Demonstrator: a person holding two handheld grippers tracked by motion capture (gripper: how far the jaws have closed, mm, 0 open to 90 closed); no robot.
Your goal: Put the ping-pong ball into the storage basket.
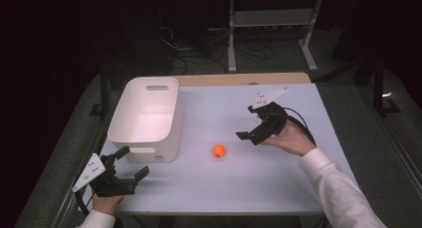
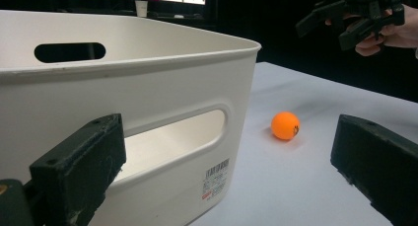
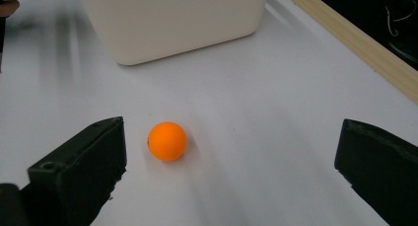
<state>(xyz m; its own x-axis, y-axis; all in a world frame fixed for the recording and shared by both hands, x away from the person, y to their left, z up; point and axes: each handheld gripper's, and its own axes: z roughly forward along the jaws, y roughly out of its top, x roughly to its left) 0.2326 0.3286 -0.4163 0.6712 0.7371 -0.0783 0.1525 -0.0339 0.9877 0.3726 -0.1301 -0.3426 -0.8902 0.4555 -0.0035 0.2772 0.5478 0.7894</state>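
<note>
Leftmost, the left claw point(image 1: 130, 164) waits wide open at the near-left corner beside the white plastic bin point(image 1: 130, 122). Right of the bin, the small orange plastic ball point(image 1: 219, 150) lies on the pale surface point(image 1: 278, 188), likely light, smooth, prone to rolling; being round, it has no long axis, so pinch across its middle. Farther right, the right claw point(image 1: 247, 135) hovers wide open, empty, aimed toward it.
</note>
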